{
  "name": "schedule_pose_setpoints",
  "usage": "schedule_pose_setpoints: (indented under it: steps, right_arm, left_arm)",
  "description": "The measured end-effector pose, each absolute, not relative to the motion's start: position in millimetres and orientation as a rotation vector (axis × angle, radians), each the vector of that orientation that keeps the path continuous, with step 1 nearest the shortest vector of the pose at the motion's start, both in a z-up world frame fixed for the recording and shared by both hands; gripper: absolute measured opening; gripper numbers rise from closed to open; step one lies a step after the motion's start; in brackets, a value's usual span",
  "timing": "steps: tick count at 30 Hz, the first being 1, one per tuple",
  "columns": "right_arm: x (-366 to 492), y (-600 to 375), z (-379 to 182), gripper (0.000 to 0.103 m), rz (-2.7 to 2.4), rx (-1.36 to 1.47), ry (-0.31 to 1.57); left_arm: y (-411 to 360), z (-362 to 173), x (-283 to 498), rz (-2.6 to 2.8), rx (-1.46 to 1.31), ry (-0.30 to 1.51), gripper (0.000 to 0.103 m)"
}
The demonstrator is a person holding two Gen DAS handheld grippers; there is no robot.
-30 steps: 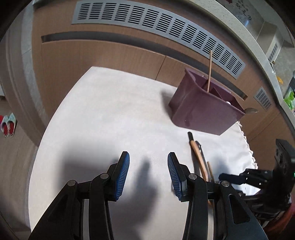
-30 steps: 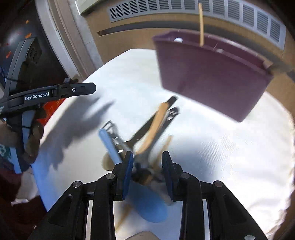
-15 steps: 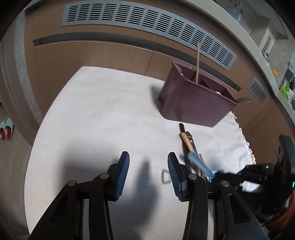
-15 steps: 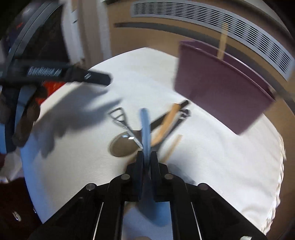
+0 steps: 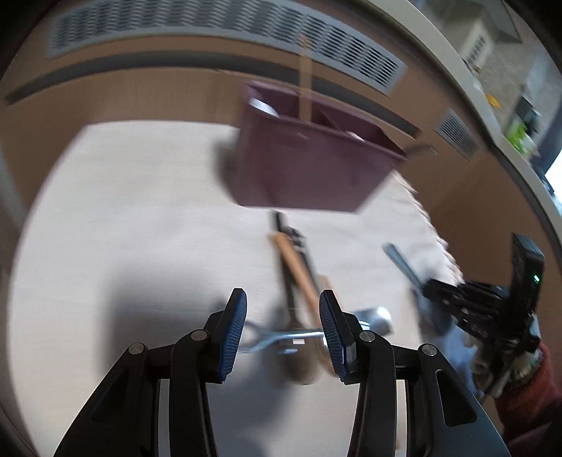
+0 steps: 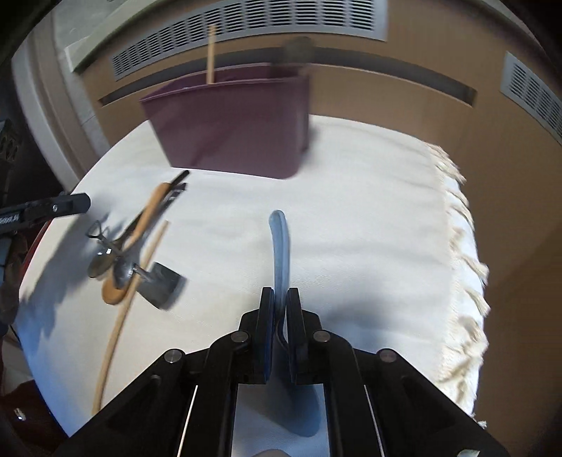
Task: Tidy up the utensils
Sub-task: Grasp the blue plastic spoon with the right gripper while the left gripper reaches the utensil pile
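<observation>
My right gripper [image 6: 280, 306] is shut on a light blue spatula [image 6: 280, 242], its handle pointing forward above the white cloth; it also shows in the left wrist view [image 5: 404, 263]. A maroon utensil holder [image 6: 232, 123] stands at the back with a wooden stick [image 6: 211, 52] in it; it also shows in the left wrist view [image 5: 309, 168]. A pile of utensils lies on the cloth: wooden spoon [image 6: 140, 225], metal spoon [image 6: 123, 272], a chopstick [image 6: 119, 316]. My left gripper [image 5: 282, 323] is open and empty, just above that pile [image 5: 298, 277].
The white cloth [image 6: 368, 218] has a fringed edge [image 6: 463, 246] on the right. Wooden cabinet fronts with grey vent grilles [image 6: 246, 28] stand behind the table. The view is motion-blurred.
My right gripper closed on the blue spatula, lifted it out of the pile and carried it right. My left gripper moved right, over the utensil pile.
</observation>
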State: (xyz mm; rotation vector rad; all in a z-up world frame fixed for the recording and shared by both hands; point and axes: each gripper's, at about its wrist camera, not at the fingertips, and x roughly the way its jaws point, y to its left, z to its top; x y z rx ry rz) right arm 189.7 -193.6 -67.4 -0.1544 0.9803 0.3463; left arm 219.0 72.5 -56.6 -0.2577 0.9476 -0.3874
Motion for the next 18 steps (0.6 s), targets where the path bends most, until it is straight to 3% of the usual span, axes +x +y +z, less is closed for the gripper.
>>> schedule_pose_setpoints:
  steps: [7, 14, 18]
  right_arm:
    - [175.5, -200.8, -65.2, 0.011, 0.371, -0.124, 0.951]
    - [177.3, -209.8, -66.2, 0.013, 0.368, -0.091, 0.939]
    - [178.4, -207.8, -68.2, 0.014, 0.386, -0.079, 0.934]
  left_arm:
    - [60.2, -74.3, 232.9, -0.378, -0.231, 1.015, 0.044]
    - [56.5, -82.9, 197.9, -0.497, -0.245, 1.125, 0.044]
    - [34.6, -54.6, 185.5, -0.540, -0.099, 1.025, 0.044]
